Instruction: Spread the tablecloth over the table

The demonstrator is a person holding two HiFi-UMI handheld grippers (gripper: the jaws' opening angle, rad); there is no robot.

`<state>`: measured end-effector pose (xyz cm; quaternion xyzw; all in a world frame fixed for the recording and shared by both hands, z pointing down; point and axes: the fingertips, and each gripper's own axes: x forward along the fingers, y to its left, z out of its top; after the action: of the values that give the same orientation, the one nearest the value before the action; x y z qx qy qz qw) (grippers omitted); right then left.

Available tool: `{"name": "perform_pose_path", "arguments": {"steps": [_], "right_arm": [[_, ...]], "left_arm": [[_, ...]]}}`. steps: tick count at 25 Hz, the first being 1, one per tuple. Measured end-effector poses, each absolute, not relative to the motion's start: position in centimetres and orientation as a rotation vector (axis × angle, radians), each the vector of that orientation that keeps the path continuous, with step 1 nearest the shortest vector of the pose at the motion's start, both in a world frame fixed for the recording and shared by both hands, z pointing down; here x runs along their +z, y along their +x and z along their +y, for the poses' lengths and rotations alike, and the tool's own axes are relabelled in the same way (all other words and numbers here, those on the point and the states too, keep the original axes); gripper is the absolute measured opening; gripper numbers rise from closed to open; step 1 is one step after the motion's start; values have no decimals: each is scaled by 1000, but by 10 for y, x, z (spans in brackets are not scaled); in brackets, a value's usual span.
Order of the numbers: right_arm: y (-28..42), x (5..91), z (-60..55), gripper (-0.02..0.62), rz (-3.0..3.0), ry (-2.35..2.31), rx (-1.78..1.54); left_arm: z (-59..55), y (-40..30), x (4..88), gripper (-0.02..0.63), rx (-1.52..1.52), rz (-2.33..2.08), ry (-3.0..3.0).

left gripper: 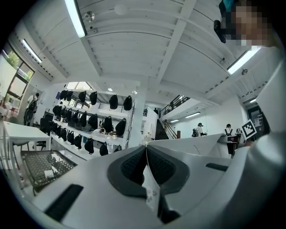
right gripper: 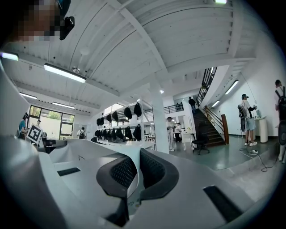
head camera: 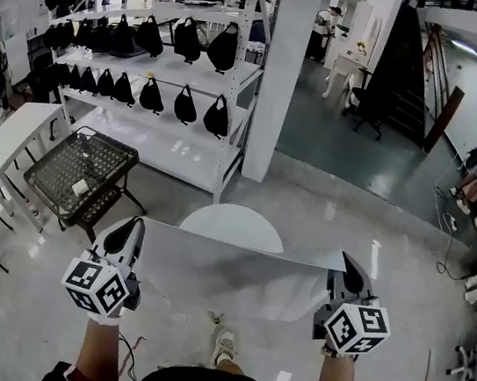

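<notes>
- Your left gripper (head camera: 133, 230) and right gripper (head camera: 347, 265) are each clamped on a corner of the tablecloth (head camera: 235, 275), which is stretched between them.
- Next, you probably need to carry it over the table (head camera: 234, 220) and lower it evenly.

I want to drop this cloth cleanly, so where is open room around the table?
Bare: the visible top of the round table beyond the tablecloth, and the floor to its right. Crowded: the wire rack at left and the bag shelves behind it.
</notes>
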<state>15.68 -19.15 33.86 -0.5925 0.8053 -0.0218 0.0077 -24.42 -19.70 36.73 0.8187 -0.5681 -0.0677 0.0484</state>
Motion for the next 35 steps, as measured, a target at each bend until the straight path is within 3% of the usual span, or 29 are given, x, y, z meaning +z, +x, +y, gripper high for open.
{"name": "perform_pose_path", "arguments": {"steps": [35], "right_arm": [[157,324,-425,26,2578,-1710,-35]], "left_arm": [[-399,-245,335,17,-251,-1873,2430]]}}
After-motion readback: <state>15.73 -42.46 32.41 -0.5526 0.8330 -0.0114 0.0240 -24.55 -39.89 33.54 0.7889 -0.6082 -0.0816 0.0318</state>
